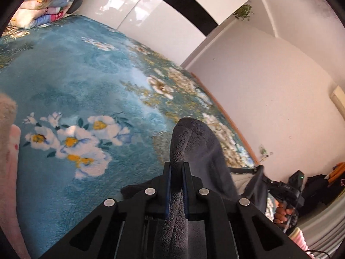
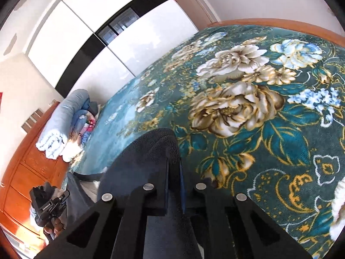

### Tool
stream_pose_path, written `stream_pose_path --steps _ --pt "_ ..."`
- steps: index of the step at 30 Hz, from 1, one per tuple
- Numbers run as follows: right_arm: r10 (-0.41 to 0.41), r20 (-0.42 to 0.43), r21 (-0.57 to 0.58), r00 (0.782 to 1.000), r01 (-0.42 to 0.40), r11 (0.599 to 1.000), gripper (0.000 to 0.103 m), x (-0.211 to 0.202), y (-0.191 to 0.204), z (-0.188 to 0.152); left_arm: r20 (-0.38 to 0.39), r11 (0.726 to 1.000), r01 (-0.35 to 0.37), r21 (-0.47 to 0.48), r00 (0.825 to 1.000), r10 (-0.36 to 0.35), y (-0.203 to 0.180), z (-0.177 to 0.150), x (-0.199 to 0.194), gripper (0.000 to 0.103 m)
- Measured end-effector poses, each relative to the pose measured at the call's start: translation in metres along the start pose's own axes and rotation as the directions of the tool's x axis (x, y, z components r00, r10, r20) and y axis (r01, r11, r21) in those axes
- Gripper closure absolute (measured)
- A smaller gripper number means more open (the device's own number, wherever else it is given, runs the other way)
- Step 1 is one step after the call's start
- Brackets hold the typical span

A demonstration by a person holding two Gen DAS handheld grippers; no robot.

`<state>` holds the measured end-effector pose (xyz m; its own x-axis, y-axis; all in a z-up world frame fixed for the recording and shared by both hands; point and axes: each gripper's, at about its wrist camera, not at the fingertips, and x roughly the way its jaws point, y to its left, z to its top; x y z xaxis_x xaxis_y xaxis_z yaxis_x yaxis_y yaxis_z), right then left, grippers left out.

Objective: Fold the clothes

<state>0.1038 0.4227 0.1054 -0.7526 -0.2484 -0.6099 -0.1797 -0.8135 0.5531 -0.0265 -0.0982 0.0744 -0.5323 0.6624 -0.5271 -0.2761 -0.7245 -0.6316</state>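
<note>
Both grippers are held up and angled forward. The left gripper (image 1: 176, 168) has its jaws pinched close on dark grey fleece (image 1: 194, 142). The right gripper (image 2: 173, 168) is likewise clamped narrow on it, its holder's hand (image 1: 282, 212) wrapped round the handle.

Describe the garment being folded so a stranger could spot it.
Find the bed's teal floral blanket. Above it, the left gripper and right gripper each pinch a dark grey fleece garment. It is plain and dark, unlike the pale blue bedding stacked nearby.
</note>
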Motion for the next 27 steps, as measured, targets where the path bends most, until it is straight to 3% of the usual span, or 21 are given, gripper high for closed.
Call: stream_pose_path --steps 2,4,8,11,13,15,17,19,21,22,24,25,26,27 --pt "-0.045 -0.058 0.047 0.997 0.048 0.998 0.094 0.016 -0.015 -0.007 -0.065 0.996 -0.066 -0.058 0.996 0.063 0.021 -0.009 0.022 0.093" --pt "-0.04 -0.088 0.116 0.995 0.05 0.992 0.095 0.026 -0.033 -0.017 -0.126 0.987 -0.095 -0.134 0.989 0.078 0.046 -0.022 0.041 0.093" --pt "0.0 -0.082 0.198 0.997 0.016 0.98 0.095 0.028 -0.049 -0.023 -0.114 0.974 -0.044 -0.223 0.993 0.019 0.062 -0.027 0.04 0.094" --pt "0.048 -0.027 0.182 0.998 -0.043 0.982 0.095 0.016 -0.04 -0.012 -0.052 0.979 0.017 -0.201 0.998 -0.028 0.046 -0.011 0.023 0.094" --pt "0.028 -0.03 0.16 0.999 -0.023 0.987 0.095 0.016 -0.036 -0.012 -0.031 0.983 0.027 -0.183 0.999 -0.033 0.037 -0.003 0.017 0.094" --pt "-0.029 -0.074 0.155 0.997 0.04 0.987 0.095 0.025 -0.038 -0.019 -0.054 0.987 -0.035 -0.155 0.998 0.027 0.034 -0.005 0.024 0.094" --pt "-0.036 -0.11 0.197 0.993 0.057 0.979 0.095 0.032 -0.047 -0.029 -0.118 0.98 -0.104 -0.167 0.989 0.084 0.043 -0.014 0.038 0.093" --pt "-0.007 -0.111 0.227 0.994 0.033 0.973 0.094 0.029 -0.051 -0.035 -0.146 0.975 -0.112 -0.192 0.986 0.085 0.051 -0.022 0.042 0.089" --pt "-0.006 -0.108 0.218 0.994 0.03 0.976 0.093 0.021 -0.047 -0.036 -0.124 0.975 -0.092 -0.201 0.99 0.068 0.05 -0.024 0.033 0.089" --pt "-0.006 -0.106 0.213 0.994 0.029 0.977 0.092 0.017 -0.045 -0.037 -0.105 0.977 -0.081 -0.199 0.993 0.061 0.047 -0.023 0.026 0.086" --pt "-0.013 -0.097 0.202 0.995 0.032 0.979 0.091 0.008 -0.041 -0.038 -0.07 0.98 -0.075 -0.184 0.996 0.063 0.037 -0.024 0.009 0.069" --pt "-0.03 -0.078 0.193 0.996 0.045 0.98 0.091 0.0 -0.038 -0.04 -0.053 0.982 -0.071 -0.174 0.997 0.063 0.032 -0.027 0.0 0.051" --pt "-0.043 -0.057 0.191 0.997 0.053 0.98 0.091 -0.008 -0.036 -0.042 -0.036 0.984 -0.067 -0.163 0.997 0.062 0.026 -0.029 -0.009 0.039" --pt "-0.054 -0.035 0.195 0.998 0.059 0.979 0.091 -0.016 -0.034 -0.045 -0.021 0.987 -0.063 -0.151 0.998 0.061 0.02 -0.032 -0.018 0.037"
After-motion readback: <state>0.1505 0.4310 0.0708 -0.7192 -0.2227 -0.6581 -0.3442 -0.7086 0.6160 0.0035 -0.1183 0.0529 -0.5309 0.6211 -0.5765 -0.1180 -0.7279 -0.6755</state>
